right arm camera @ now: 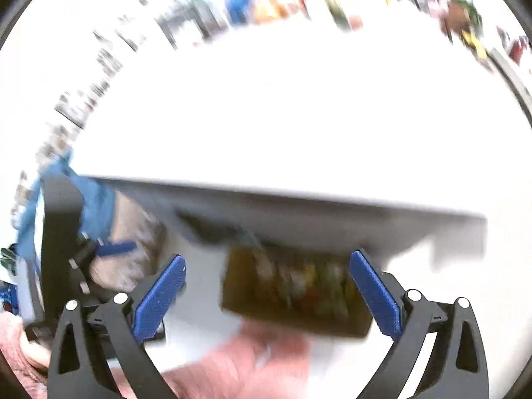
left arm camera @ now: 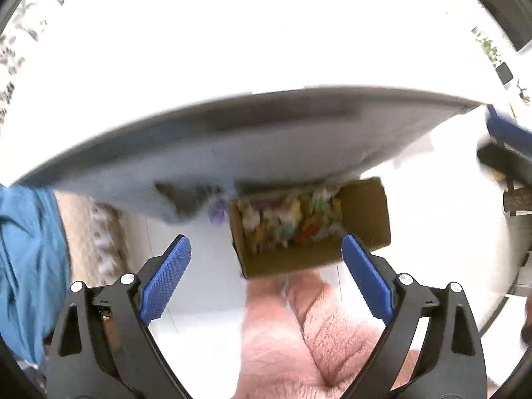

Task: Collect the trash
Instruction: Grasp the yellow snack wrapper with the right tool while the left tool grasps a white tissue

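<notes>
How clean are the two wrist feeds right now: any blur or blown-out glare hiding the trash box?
Left wrist: tabletop blown out to white, cardboard box fairly readable, mild smear at the table's edge. Right wrist: heavy motion blur, the box and its contents smeared, background streaked, tabletop overexposed too.

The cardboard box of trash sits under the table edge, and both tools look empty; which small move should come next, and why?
Probably bring both tools back up over the white table to look for more trash. The left tool and right tool stand open with nothing between their pads, and the cardboard box on the floor already holds colourful scraps.
</notes>
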Demonstrator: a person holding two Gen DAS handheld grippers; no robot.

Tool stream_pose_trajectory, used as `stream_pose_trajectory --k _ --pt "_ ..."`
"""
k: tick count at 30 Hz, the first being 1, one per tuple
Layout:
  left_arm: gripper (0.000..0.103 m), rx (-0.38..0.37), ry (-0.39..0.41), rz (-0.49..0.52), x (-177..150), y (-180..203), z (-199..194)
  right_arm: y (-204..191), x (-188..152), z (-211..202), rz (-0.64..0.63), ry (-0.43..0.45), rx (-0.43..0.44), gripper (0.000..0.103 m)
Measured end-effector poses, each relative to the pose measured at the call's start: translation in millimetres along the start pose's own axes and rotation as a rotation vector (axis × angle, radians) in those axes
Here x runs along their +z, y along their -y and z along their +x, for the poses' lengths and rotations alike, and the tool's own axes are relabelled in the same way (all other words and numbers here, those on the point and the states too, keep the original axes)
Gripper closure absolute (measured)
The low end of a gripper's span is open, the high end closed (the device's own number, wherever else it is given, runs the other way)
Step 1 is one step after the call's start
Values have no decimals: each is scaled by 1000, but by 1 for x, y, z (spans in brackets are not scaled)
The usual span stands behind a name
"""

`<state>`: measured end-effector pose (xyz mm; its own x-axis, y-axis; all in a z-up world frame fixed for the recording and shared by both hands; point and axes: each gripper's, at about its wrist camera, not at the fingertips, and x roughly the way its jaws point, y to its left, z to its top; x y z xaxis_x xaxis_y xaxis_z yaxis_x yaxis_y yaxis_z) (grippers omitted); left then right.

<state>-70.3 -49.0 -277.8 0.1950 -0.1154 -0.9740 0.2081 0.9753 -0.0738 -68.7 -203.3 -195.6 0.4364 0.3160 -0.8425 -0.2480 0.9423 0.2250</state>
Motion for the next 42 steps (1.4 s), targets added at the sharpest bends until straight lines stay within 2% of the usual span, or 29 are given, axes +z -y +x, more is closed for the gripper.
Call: stream_pose_trajectory --k 3,5,7,10,12,14,16,17,19,20,23,25,28,32,37,40,42 --pt "13 -2 60 -17 11 -7 -25 5 61 0 -76 137 -96 5" --pt "13 18 90 -40 20 -15 -34 16 100 13 -59 195 -131 5" --pt "13 21 108 -67 24 -25 -40 37 155 31 -38 247 -172 5" --pt "13 41 116 -112 29 -41 -44 65 232 59 -3 239 -243 5" --pt "13 63 123 -128 27 -48 -47 84 267 85 17 219 -278 5" --pt "13 77 120 -152 27 -55 -45 99 295 115 54 168 -311 5" --pt "13 93 105 -174 28 -63 -40 114 308 142 74 109 -344 6" --pt "13 97 99 -180 29 -66 -39 120 314 152 84 78 -347 20" --pt "13 101 86 -190 30 -71 -38 126 312 156 127 51 -293 45" --pt "13 99 79 -192 32 -73 -37 128 308 150 159 67 -239 49" --pt "13 90 83 -179 44 -70 -36 120 291 125 155 96 -163 50" --pt "13 76 92 -158 53 -65 -37 116 274 96 163 130 -74 50" --pt "13 62 115 -106 75 -50 -37 119 253 51 191 178 -3 49" --pt "13 20 178 -48 135 -24 -29 133 222 -1 271 242 73 49" --pt "13 -88 197 -51 236 17 -6 149 164 -59 362 324 77 47" --pt "13 -62 215 -73 296 38 12 153 132 -78 386 335 69 46" --pt "13 -29 196 -161 335 39 28 154 113 -84 387 327 55 46"
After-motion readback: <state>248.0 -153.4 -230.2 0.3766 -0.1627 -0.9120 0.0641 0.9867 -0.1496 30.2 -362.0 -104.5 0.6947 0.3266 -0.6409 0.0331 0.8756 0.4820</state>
